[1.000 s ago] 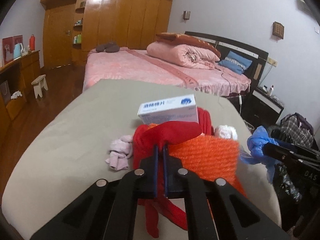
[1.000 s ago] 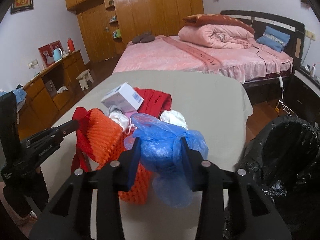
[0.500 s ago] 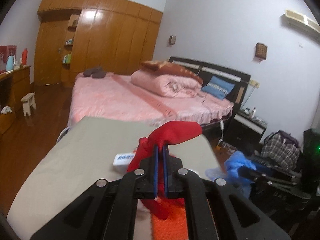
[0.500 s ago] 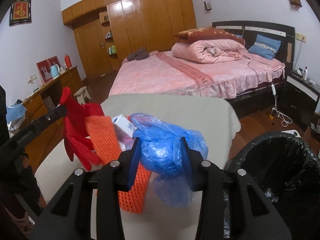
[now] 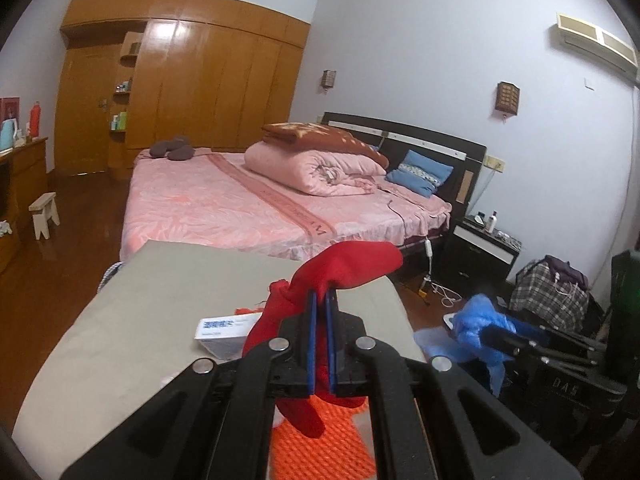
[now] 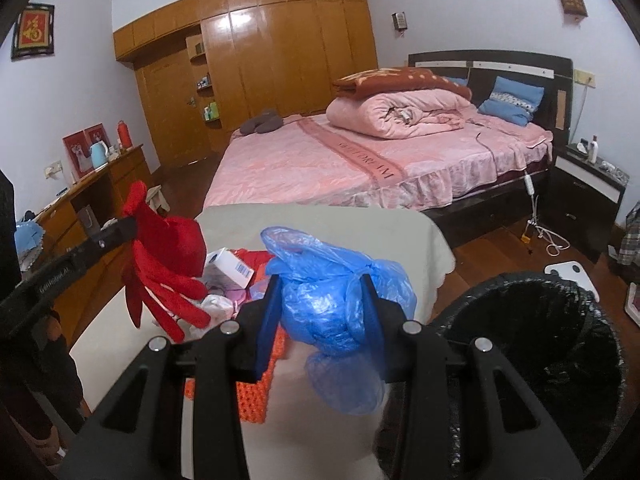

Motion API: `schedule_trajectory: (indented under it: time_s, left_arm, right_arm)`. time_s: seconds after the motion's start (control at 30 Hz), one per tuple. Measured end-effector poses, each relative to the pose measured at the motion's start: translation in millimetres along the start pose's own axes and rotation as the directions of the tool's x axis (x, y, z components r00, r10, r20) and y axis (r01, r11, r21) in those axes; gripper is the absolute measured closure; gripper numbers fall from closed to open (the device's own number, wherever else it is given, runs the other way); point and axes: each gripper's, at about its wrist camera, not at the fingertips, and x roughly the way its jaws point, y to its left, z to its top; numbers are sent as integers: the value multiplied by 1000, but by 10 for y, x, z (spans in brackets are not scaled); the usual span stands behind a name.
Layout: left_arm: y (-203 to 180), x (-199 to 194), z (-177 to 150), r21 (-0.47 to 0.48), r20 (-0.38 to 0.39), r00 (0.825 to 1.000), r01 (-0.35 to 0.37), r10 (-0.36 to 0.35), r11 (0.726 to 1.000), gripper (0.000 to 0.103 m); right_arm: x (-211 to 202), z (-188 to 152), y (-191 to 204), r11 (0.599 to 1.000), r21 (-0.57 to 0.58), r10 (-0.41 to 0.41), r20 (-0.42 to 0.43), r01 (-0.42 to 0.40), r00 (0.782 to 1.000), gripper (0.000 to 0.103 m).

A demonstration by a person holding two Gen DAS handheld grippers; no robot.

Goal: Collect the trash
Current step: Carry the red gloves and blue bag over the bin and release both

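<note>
1. Left gripper (image 5: 320,300): jaws together, clamped on a red glove (image 5: 348,266), held up over the near end of the grey-covered table (image 5: 132,320). Soft knit, light; its fingers dangle limp in the right view. A pinch on the bunched cuff looks secure.
2. Right gripper (image 6: 320,296): jaws part-way apart, pressing on a crumpled blue plastic bag (image 6: 336,300), held over the table's near right corner, beside the black-lined bin (image 6: 560,340). Bag is thin, slippery, nearly weightless; best gripped at the wadded middle, since loose film may slide out.
3. Left on the table near its near edge: orange mesh piece (image 6: 252,392), white box (image 6: 232,266), pale crumpled scraps (image 6: 218,304).
4. Hard to make out: what lies under the red fabric by the box; the orange mesh is cut off by both grippers; the bin's depth is lost in black liner.
</note>
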Motion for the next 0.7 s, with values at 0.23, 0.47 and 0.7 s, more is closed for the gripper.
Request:
schedule_trajectory:
  time_s: [0.23,0.47,0.7]
  left_arm:
    - [-393,58,-45,29,-21,995,98,-97,995,99]
    - [-1024,164,-75,73,-52,963,268,-265,961,99]
    - [-1688,354,-122,106,-92,910,413,-405,904,99]
  right_arm:
    - [-268,-9,-234,998,31,-54,33,53,998,65]
    - [-603,-146,-695,985,81,-159,51,154,986,65]
    - [-928,-398,-1287,942,158,-306,34,298,951,65]
